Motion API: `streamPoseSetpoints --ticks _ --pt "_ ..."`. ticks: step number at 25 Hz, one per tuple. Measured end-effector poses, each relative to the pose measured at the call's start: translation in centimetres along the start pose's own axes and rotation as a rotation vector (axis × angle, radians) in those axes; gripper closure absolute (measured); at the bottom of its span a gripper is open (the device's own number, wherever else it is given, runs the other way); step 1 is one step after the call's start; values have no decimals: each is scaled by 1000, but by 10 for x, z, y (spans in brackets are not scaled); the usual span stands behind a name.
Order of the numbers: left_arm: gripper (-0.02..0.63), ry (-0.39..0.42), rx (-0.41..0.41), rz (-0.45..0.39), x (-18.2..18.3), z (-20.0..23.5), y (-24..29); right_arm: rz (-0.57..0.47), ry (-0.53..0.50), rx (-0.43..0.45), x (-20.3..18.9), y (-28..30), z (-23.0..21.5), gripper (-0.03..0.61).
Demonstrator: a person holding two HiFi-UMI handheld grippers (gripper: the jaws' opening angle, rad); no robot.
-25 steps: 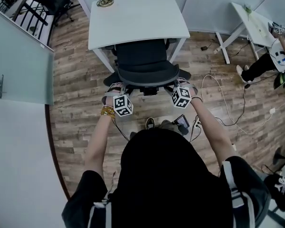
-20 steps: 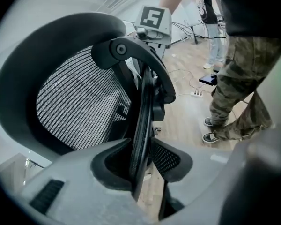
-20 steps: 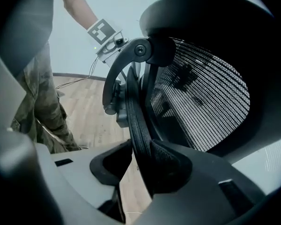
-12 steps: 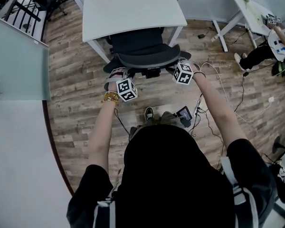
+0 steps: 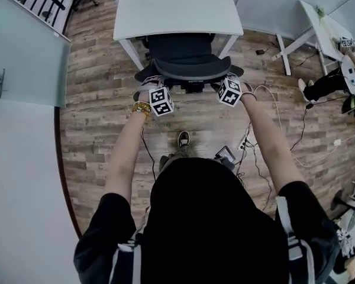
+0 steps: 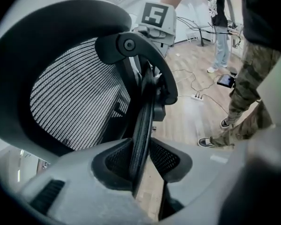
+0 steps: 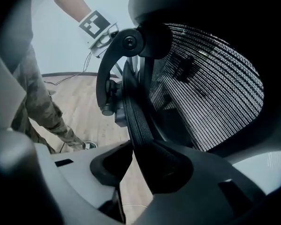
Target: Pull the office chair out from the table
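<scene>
The black mesh office chair [image 5: 183, 55] stands tucked under the white table [image 5: 177, 7]. My left gripper [image 5: 153, 84] is at the left end of the chair back's top rim and my right gripper [image 5: 228, 77] at the right end. In the left gripper view the mesh back [image 6: 75, 107] fills the left, and its thin rim runs between my left gripper's [image 6: 141, 159] pads, whose jaws are closing on it. The right gripper view shows the mesh back [image 7: 206, 93] and the same rim pinched by my right gripper [image 7: 136, 165].
Cables and a power strip [image 5: 246, 144] lie on the wood floor at the right, with a small dark device [image 5: 226, 154] near my shoe [image 5: 183, 139]. A second white table [image 5: 319, 28] and a person [image 5: 349, 70] are at the far right. A glass partition [image 5: 23, 58] borders the left.
Both grippers have moved forward a little, closer onto the chair back's top rim. The chair still stands under the table.
</scene>
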State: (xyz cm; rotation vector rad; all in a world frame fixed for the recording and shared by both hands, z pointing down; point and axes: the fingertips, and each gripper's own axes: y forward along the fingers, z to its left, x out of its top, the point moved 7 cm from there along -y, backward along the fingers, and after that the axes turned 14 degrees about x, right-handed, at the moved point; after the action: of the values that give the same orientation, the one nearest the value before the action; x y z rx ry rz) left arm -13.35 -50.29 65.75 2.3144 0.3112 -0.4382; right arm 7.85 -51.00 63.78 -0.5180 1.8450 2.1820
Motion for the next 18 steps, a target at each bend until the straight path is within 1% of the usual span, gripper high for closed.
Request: streamPoseSetpoints --ticks 4,10,18 --pt "480 -43 -44 62 -4 -3 -1 10 15 -4 4 3 7 468" --pt "476 -65 -51 116 1 -10 -6 -3 8 -1 0 0 17 468" --pt "474 -57 -39 122 2 -26 -23 -14 -13 -7 0 -3 43 471"
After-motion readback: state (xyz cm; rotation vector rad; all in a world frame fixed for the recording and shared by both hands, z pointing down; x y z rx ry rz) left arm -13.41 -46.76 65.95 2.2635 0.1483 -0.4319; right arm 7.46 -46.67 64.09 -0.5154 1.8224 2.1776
